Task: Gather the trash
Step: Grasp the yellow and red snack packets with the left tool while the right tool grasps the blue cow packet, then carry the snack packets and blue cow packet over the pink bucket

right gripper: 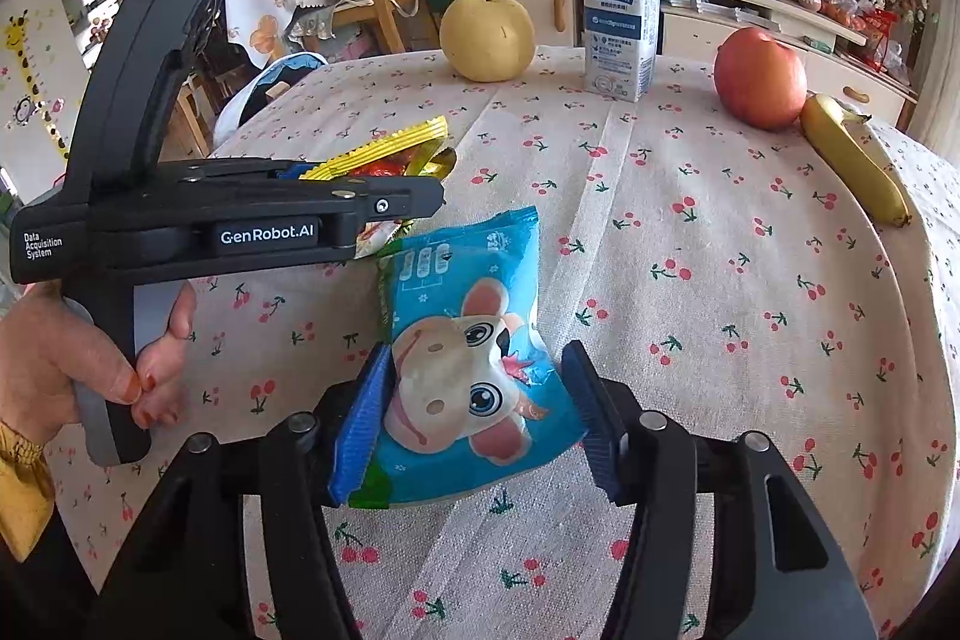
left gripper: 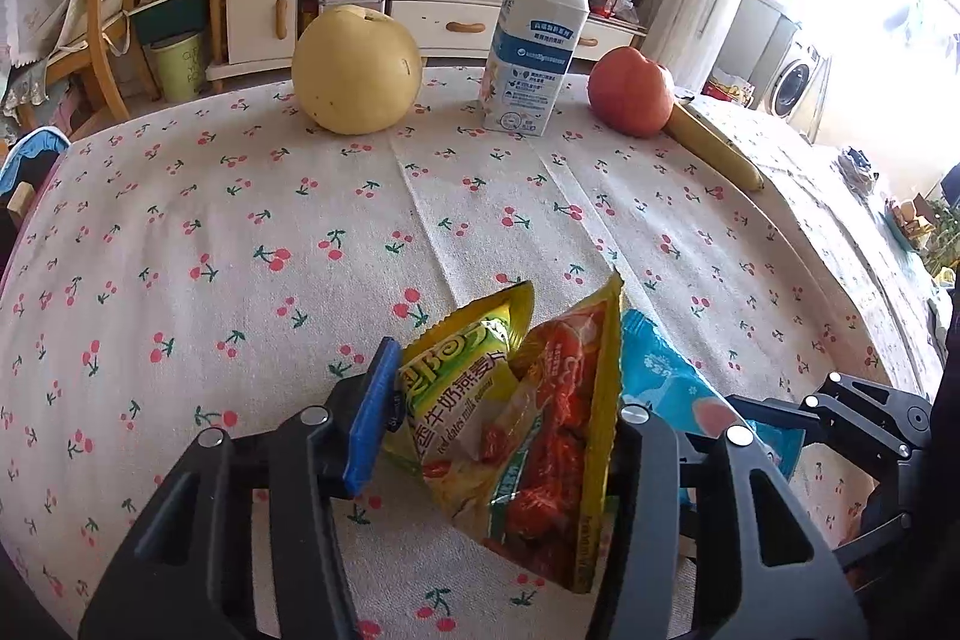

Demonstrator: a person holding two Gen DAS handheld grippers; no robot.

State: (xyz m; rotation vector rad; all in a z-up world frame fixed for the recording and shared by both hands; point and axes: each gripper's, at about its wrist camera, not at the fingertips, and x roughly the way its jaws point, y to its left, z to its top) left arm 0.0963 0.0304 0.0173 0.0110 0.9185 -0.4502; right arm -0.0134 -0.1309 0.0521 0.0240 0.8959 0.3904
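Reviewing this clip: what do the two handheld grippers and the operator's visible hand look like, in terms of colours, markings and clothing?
Both grippers are black linkage frames with silver pivot pins and ribbed blue finger pads. The left gripper seen side-on in the right wrist view is matte black, printed "GenRobot.AI" and "Data Acquisition System" in white, with a grey pistol handle. The bare left hand has orange-red nail polish and a mustard-yellow cuff. No cables visible.

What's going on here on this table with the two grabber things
A person is picking up snack wrappers with a handheld gripper in each hand. The left gripper is shut on a yellow oatmeal packet. The right gripper has its fingers either side of a blue cartoon packet; whether it is gripped yet is unclear. At the far side of the cherry-print tablecloth sit a pear, a milk bottle, an apple and a banana, none being handled.
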